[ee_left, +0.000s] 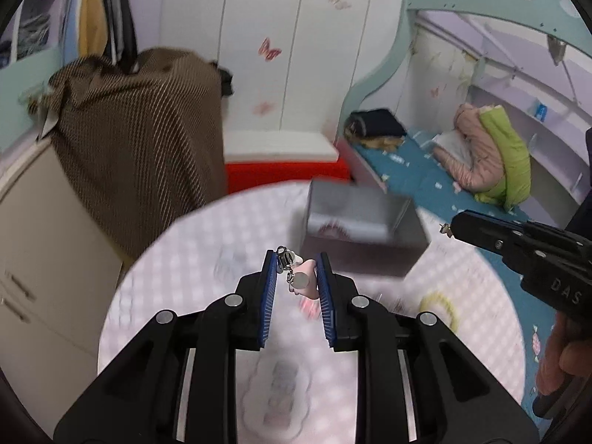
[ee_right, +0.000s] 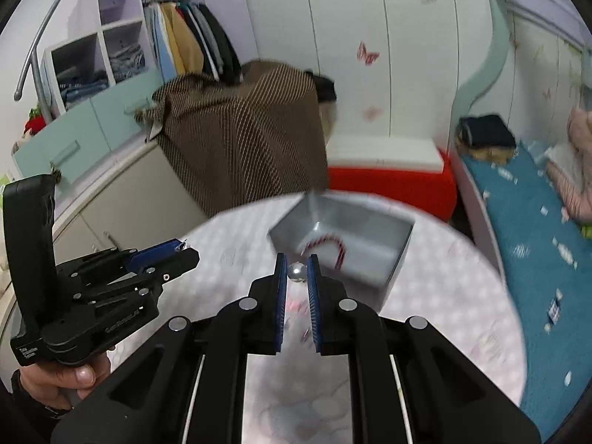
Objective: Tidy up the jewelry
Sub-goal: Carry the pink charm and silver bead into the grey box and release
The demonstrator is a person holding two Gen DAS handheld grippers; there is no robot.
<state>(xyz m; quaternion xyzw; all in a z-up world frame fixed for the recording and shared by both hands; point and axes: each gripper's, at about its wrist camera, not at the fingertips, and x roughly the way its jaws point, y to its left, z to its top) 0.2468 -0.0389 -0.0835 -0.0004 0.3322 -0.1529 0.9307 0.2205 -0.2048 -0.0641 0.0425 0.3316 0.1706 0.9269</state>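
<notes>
The left tool (ee_left: 296, 277) is clenched on a pink earring with a silver clip and round silver disc (ee_left: 301, 277). The piece hangs between the blue pads (ee_left: 269, 288), with its clip at the fingertips and its long axis running roughly along the fingers. This tool is held above the middle of the round bench with the pale pink checked cover (ee_left: 166, 277). A yellow ring-shaped item (ee_left: 440, 305) lies on the bench toward its right edge; it is too blurred to identify.

Ahead and slightly to the right of the left tool stands the open grey rectangular box (ee_left: 370, 244), near the far edge of the bench. Its long side runs left to right. In the right wrist view the box (ee_right: 392, 259) holds a curved red-and-white striped piece (ee_right: 327, 246), perhaps a bracelet or hairband, resting against the floor and near wall; nothing else can be made out inside.

The right tool (ee_right: 296, 272) is closed on a small round pearl-like bead (ee_right: 297, 272) gripped at the very tips. It sits just short of the near rim of the box and is the nearer of the two to the opening. In the left view the right tool (ee_left: 449, 227) shows a tiny metal part at its tip, beside the box's right end.

A short reach forward should bring the right tool over the opening.
</notes>
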